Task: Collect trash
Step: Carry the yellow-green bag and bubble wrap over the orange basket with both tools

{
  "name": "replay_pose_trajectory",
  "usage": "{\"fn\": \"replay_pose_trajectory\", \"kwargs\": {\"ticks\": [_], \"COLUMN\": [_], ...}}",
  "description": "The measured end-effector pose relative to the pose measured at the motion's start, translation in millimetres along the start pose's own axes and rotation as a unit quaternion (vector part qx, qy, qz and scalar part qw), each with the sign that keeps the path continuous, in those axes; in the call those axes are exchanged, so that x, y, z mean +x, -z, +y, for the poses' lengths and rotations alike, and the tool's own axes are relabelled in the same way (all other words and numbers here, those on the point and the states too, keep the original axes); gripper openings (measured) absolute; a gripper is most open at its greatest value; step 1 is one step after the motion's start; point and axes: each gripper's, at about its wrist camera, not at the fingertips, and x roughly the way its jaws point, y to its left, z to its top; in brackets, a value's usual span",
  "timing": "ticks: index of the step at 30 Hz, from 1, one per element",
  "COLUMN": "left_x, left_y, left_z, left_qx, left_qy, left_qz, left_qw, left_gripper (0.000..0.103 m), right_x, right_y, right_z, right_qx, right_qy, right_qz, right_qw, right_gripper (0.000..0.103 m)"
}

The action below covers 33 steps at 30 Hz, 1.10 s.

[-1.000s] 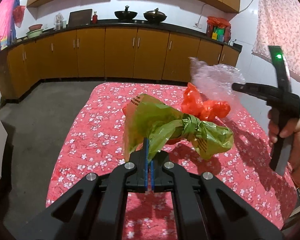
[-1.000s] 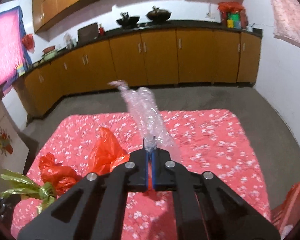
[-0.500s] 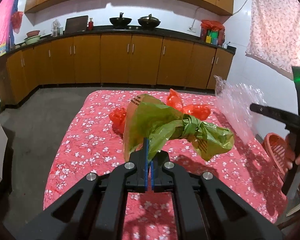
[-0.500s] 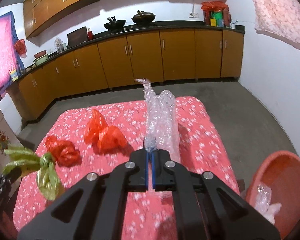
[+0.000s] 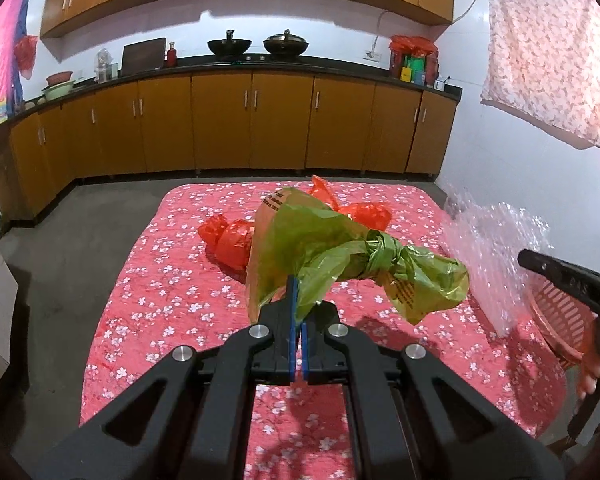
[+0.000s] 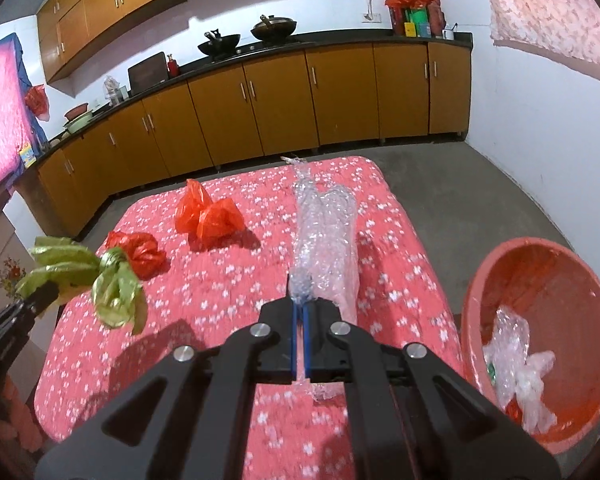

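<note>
A kitchen with orange-brown cabinet doors (image 5: 220, 128) and a dark counter runs along the far walls, two black woks (image 5: 286, 45) sitting on the stove. In the middle of the grey floor stands a tabletop covered with a red cloth printed with small white flowers (image 5: 172, 272).

The left gripper (image 5: 296, 300) has its fingers pinched tight on the loose edge of a translucent green plastic bag knotted in the middle (image 5: 340, 256), which hangs lifted above the cloth; from the right wrist view the same bag (image 6: 112, 280) shows at the left edge, clear of the surface.

The right gripper (image 6: 299, 304) has its fingers closed on the end of a crumpled roll of clear bubble wrap (image 6: 326, 240), which sticks out ahead of it over the right half of the tabletop. In the left wrist view that wrap (image 5: 496, 256) hangs near the right edge of the tabletop, with a person's hand (image 5: 598, 368) on the gripper's handle.

Two crumpled red plastic bags lie on the cloth: one knotted ball (image 6: 142, 250) toward the left, and a larger, peaked one (image 6: 206, 216) farther back, apart from each other.

Just beside the right edge of the tabletop, lower down, sits a round red plastic basin (image 6: 496, 280), holding clear crumpled plastic scraps (image 6: 516, 364).
</note>
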Motion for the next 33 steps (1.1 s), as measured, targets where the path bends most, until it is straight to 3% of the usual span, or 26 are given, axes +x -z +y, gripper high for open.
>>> {"fn": "replay_pose_trajectory", "kwargs": {"ticks": [33], "left_x": [5], "left_y": [-5], "left_z": [-122], "left_qx": [0.062], "left_qy": [0.064], "left_qz": [0.004], "left_qw": [0.9961], "left_gripper": [0.001], "right_x": [-96], "right_y": [32], "right_z": [-96], "right_qx": [0.052], "right_qy": [0.055], "right_qz": [-0.037], "right_qw": [0.996], "right_gripper": [0.004]}}
